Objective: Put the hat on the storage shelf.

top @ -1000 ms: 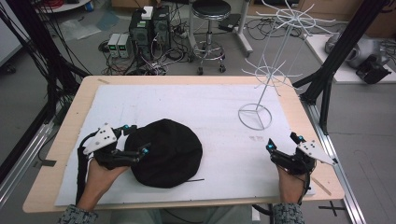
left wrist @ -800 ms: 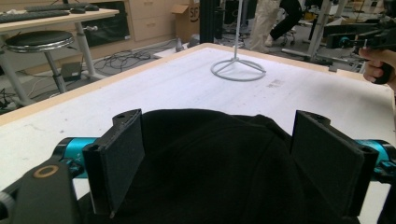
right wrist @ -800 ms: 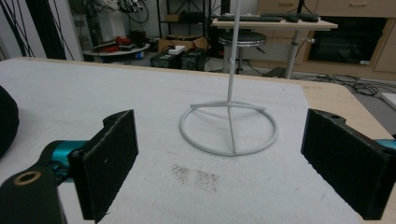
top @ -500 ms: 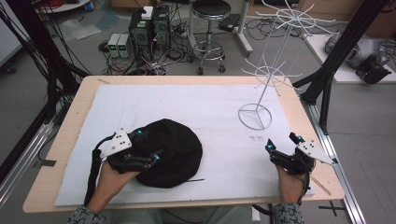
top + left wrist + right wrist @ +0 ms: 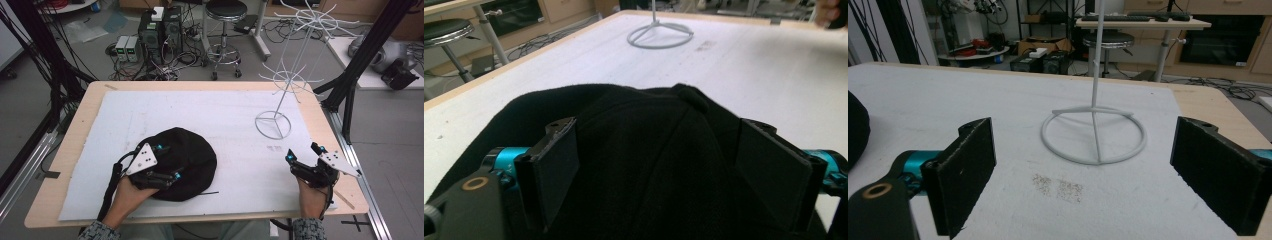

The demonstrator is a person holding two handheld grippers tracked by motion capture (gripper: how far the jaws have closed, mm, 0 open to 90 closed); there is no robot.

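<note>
On white mat (image 5: 240, 115): 1 black hat (image 5: 192, 155) | 1 wire stand (image 5: 273, 124) | left tool (image 5: 167, 161) apart astride hat | right tool (image 5: 303, 152) apart, empty

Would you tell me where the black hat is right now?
In the high view the black hat lies on the white mat's near left part, the open left gripper straddling it, well left of the white wire stand.

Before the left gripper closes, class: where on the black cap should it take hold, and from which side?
Grip the black cap across its soft crown, just short of the top button, coming from the person's side. The left gripper already straddles that raised dome with open jaws, and the fabric there should bunch easily between them.
</note>
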